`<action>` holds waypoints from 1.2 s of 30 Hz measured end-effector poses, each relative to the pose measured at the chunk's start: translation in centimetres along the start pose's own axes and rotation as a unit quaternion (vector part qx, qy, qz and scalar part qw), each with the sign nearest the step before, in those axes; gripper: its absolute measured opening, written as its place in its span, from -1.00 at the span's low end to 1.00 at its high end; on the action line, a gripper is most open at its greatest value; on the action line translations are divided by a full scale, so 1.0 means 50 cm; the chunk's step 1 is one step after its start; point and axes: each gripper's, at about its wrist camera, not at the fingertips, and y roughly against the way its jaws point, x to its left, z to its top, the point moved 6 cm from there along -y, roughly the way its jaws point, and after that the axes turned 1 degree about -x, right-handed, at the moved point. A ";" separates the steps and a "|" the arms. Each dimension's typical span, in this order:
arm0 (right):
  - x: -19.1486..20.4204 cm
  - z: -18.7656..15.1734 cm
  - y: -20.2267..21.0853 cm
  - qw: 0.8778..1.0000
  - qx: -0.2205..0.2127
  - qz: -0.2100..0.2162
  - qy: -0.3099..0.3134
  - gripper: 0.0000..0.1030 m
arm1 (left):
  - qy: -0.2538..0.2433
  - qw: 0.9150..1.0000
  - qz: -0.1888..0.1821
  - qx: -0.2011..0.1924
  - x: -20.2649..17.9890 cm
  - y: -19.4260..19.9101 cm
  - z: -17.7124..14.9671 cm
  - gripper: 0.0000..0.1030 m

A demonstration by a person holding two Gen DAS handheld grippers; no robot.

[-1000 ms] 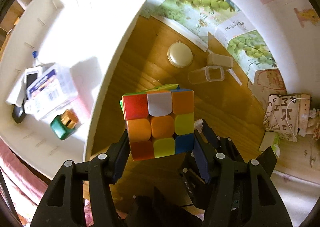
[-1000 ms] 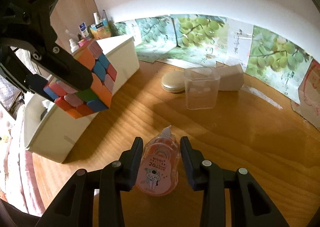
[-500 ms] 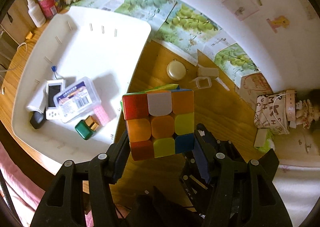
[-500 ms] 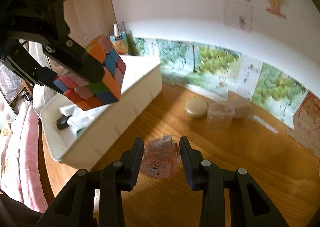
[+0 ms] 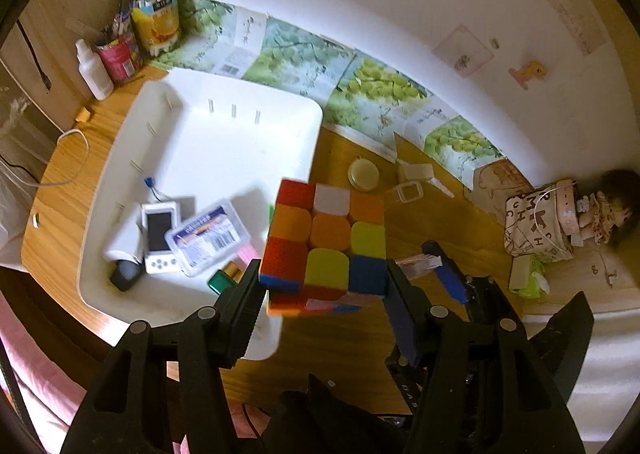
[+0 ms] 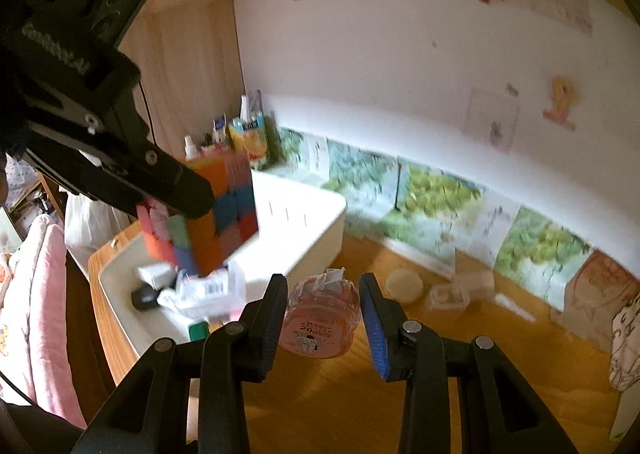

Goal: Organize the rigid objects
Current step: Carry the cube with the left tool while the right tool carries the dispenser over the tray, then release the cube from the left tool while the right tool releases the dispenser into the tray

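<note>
My left gripper is shut on a multicoloured puzzle cube and holds it high above the right rim of the white bin. The cube also shows in the right wrist view, over the bin. My right gripper is shut on a pink transparent correction-tape dispenser, held in the air above the wooden desk, just right of the bin. The bin holds a clear lidded box, a small white device, a green block and a dark object.
On the wooden desk lie a round cream lid, a small clear container and a white box. Bottles and cartons stand behind the bin. A patterned bag lies at right.
Both grippers have risen well above the desk with their objects. The left one has moved left, so the cube now hangs over the bin's right rim; the cube has tilted slightly.
</note>
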 end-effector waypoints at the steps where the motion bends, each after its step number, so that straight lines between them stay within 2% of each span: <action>1: 0.009 0.011 0.002 1.000 -0.006 -0.001 0.001 -0.27 | -0.001 1.000 0.001 -0.002 0.006 0.005 0.003 0.18; 9: 0.077 0.069 0.003 0.999 -0.034 -0.006 0.013 -0.27 | -0.007 1.000 -0.001 -0.017 0.071 0.045 0.029 0.18; 16: 0.140 0.096 -0.020 0.999 -0.040 -0.005 0.015 -0.27 | -0.007 1.000 0.006 -0.016 0.134 0.053 0.049 0.18; 26: 0.216 0.110 -0.067 0.999 -0.039 -0.003 0.009 -0.27 | -0.023 0.999 0.031 -0.004 0.222 0.028 0.092 0.18; 31: 0.237 0.108 -0.085 0.999 -0.042 -0.004 -0.005 -0.27 | -0.051 0.997 0.053 -0.011 0.247 0.009 0.106 0.19; 36: 0.254 0.096 -0.097 0.999 -0.040 -0.006 -0.015 -0.27 | -0.058 0.997 0.059 0.001 0.271 -0.019 0.106 0.19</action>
